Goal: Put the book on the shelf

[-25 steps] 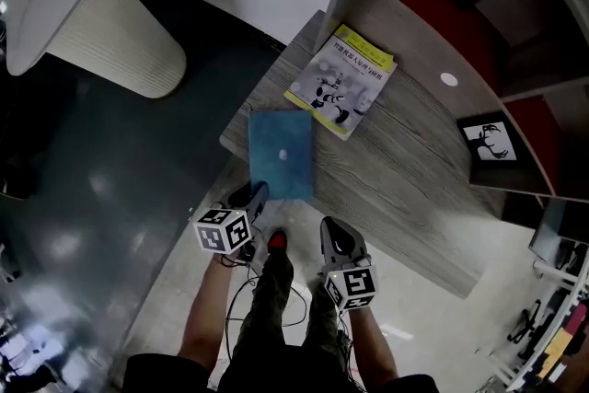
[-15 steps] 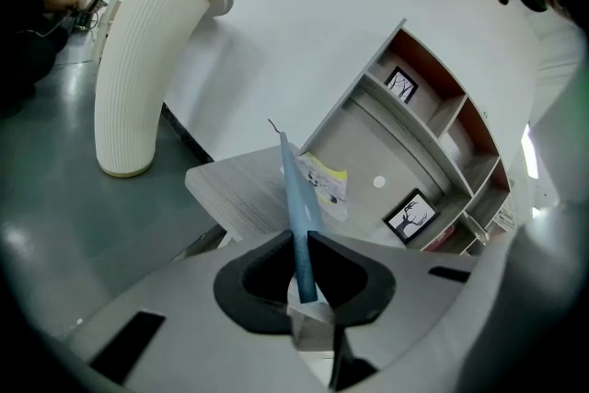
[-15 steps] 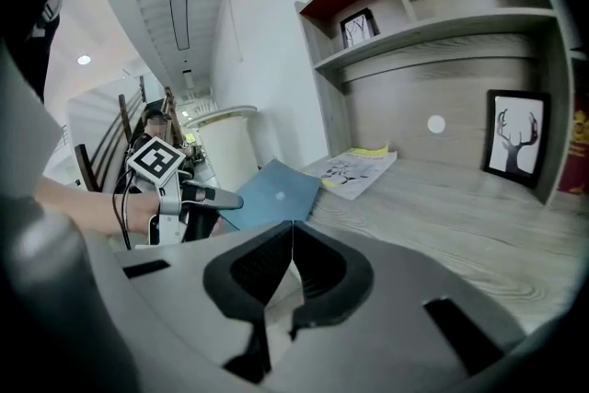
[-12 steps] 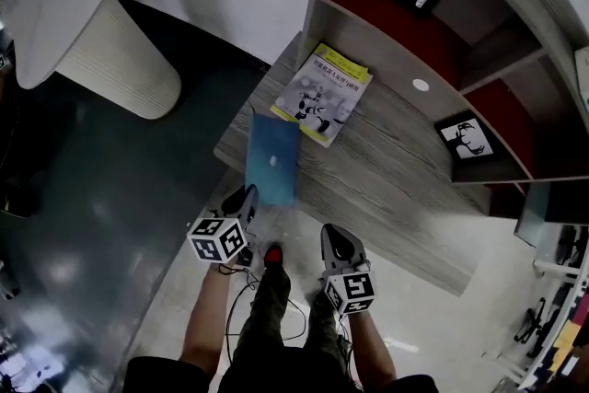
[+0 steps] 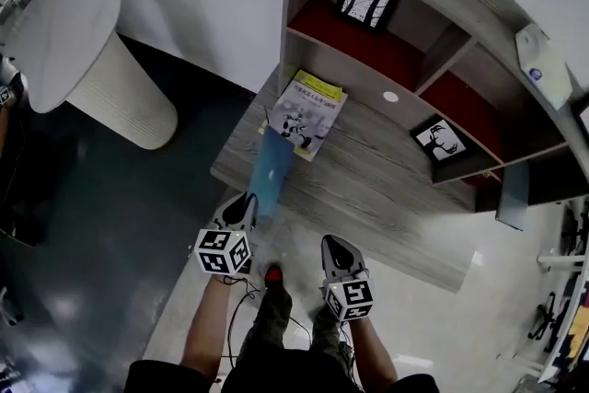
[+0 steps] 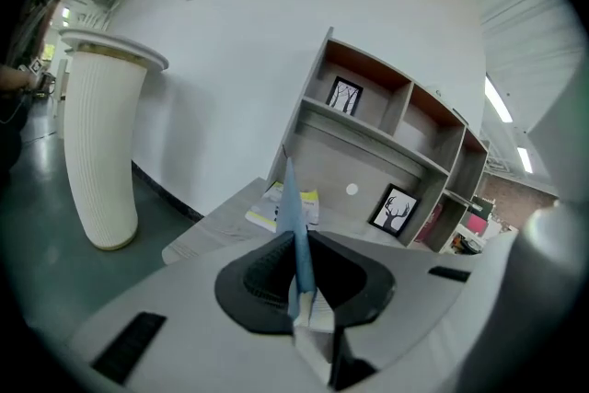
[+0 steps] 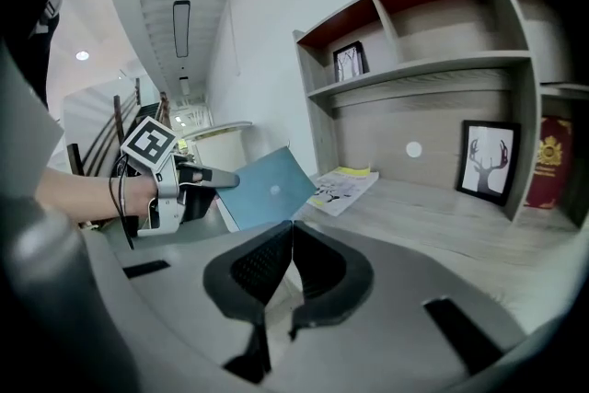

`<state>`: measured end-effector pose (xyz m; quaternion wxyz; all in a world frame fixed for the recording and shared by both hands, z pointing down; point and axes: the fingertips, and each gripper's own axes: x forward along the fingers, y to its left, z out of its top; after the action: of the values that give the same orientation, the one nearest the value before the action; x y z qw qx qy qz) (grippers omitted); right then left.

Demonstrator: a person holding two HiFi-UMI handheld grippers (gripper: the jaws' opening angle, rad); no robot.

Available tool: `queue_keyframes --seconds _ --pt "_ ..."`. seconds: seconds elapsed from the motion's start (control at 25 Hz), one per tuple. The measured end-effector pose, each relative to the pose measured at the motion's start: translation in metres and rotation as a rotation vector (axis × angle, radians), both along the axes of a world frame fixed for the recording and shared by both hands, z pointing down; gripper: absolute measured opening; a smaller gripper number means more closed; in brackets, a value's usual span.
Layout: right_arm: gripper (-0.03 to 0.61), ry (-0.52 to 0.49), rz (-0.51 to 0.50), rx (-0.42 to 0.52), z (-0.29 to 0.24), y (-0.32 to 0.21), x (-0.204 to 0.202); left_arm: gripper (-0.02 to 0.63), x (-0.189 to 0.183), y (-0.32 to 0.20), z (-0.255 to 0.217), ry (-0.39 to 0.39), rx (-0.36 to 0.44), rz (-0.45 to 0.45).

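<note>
Left gripper is clamped on the blue book, its jaws having just been closing on the near edge. The book is held on edge, clear of the desk, near the yellow book. Right gripper is pinched together, empty.

Risk: the grip is on a thin edge (near one corner, it seems), so the book may pivot or slip on its way to the shelf. Its free corner may catch the shelf wall.

How deep the pads bite is hard to judge. The gripped edge is hidden behind the jaws.
</note>
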<state>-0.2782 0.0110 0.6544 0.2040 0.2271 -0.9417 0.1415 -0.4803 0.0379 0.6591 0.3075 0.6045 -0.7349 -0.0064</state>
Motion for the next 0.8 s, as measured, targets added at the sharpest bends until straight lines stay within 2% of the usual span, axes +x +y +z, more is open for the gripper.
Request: queue_keyframes --seconds 0.28,0.68,0.8 --pt "0.029 -0.025 0.051 0.062 -0.025 -0.004 0.02 0.046 0.01 -0.002 -0.049 -0.099 0.045 0.038" --pt "0.029 -0.081 0.183 0.126 -0.081 -0.019 0.058 0.046 0.045 -0.015 -0.154 -0.206 0.212 0.152" --pt "0.029 -0.116 0.237 0.176 -0.112 -0.03 0.072 0.046 0.058 -0.019 -0.183 -0.236 0.258 0.192"
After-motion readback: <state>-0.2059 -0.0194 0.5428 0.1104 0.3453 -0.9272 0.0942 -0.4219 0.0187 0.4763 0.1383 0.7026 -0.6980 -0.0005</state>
